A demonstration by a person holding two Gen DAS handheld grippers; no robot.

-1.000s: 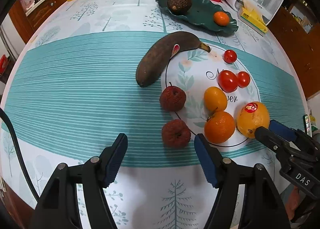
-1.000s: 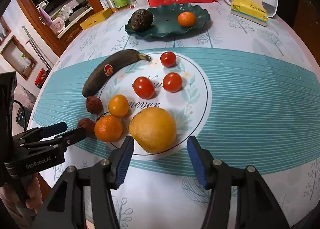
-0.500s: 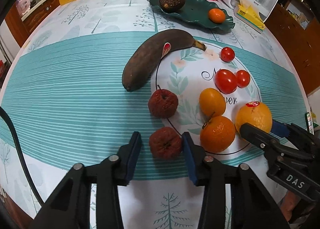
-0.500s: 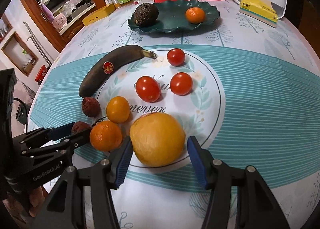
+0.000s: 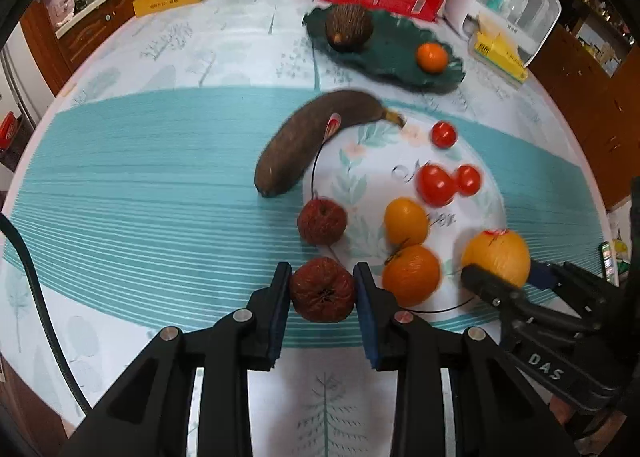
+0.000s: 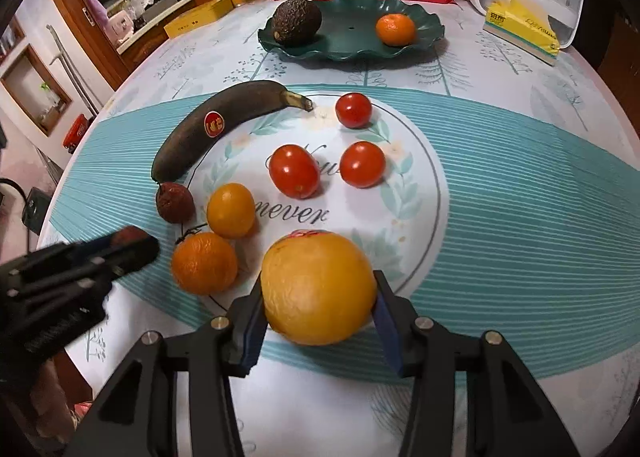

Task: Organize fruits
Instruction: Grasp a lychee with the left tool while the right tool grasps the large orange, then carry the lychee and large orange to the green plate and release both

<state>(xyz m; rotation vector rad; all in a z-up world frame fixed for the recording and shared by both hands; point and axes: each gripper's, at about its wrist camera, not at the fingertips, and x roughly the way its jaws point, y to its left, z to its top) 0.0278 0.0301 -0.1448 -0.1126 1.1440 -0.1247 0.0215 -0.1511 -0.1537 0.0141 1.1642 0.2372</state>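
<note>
Left claw [image 5: 322, 291]: closed around the wrinkled red fruit [image 5: 322, 289] on the counter [image 5: 140, 185].
Right claw [image 6: 318, 311]: pads pressing the large orange [image 6: 318, 289], likely bound for the green dish [image 6: 352, 45].

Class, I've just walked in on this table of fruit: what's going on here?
A person is sorting fruit with a hand-held gripper in each hand. The left hand-held gripper is closed around a shrivelled dark red fruit at the near edge of the teal cloth. The right hand-held gripper grips the big orange. A blackened banana, three tomatoes and smaller citrus lie loose on the cloth. The green plate at the back holds an avocado and a mandarin.
</note>
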